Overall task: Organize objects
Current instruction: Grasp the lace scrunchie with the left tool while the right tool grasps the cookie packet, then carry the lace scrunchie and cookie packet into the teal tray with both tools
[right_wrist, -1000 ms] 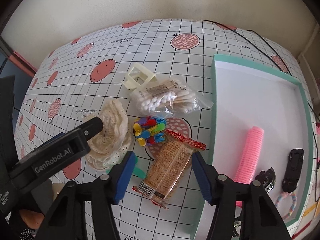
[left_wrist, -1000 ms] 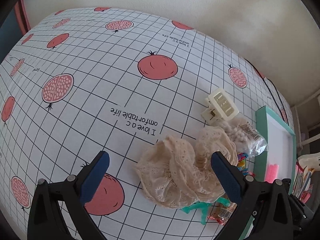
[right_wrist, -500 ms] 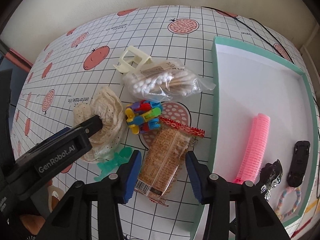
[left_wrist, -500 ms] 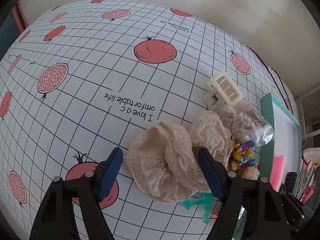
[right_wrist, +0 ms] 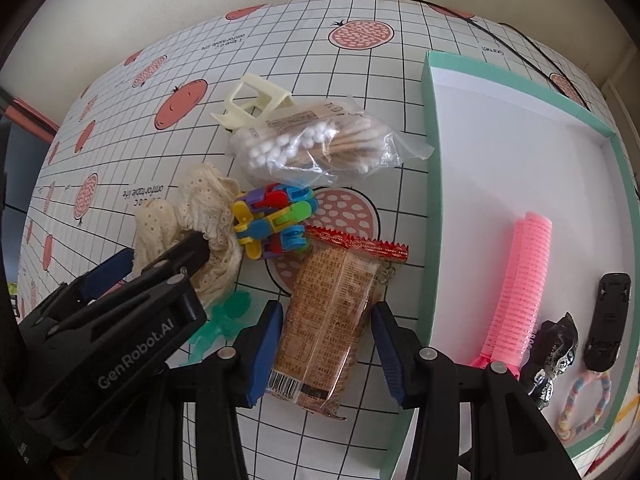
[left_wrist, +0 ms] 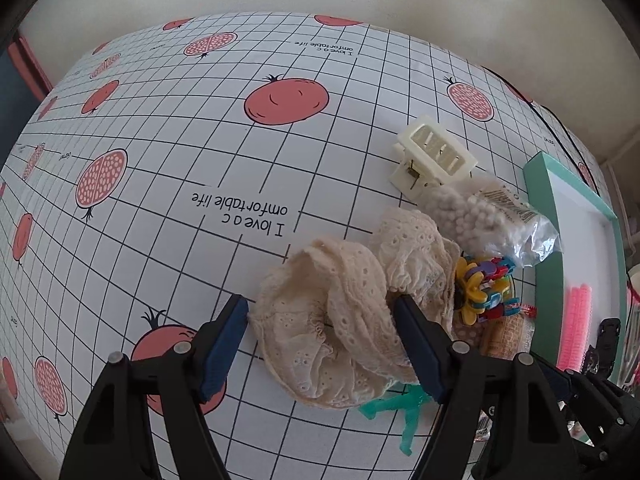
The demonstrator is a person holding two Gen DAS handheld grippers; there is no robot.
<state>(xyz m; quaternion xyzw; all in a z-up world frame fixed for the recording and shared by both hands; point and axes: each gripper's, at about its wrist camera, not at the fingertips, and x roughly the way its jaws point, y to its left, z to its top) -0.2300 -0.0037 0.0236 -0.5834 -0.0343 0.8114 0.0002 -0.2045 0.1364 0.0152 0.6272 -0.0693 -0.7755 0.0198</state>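
Note:
A cream lace scrunchie [left_wrist: 332,320] lies on the pomegranate-print cloth, and my left gripper [left_wrist: 320,306] is shut on it, both blue pads pressing into its folds. In the right wrist view the scrunchie [right_wrist: 208,200] shows beside the left gripper [right_wrist: 162,250]. An orange snack packet [right_wrist: 332,300] lies lengthwise between the pads of my right gripper [right_wrist: 326,316], which is shut on its lower half. Both things rest on the table.
A bag of cotton swabs [right_wrist: 316,148], a cream hair claw [right_wrist: 252,100], colourful clips [right_wrist: 276,220] and a teal plastic piece [right_wrist: 228,316] crowd around. On the right, a teal-rimmed tray [right_wrist: 430,160] holds a pink roller [right_wrist: 524,280], black items [right_wrist: 608,312] and a hair tie [right_wrist: 588,400].
The left gripper came down around the scrunchie and narrowed from wide open until its pads met the lace. The right gripper's pads closed in on the snack packet.

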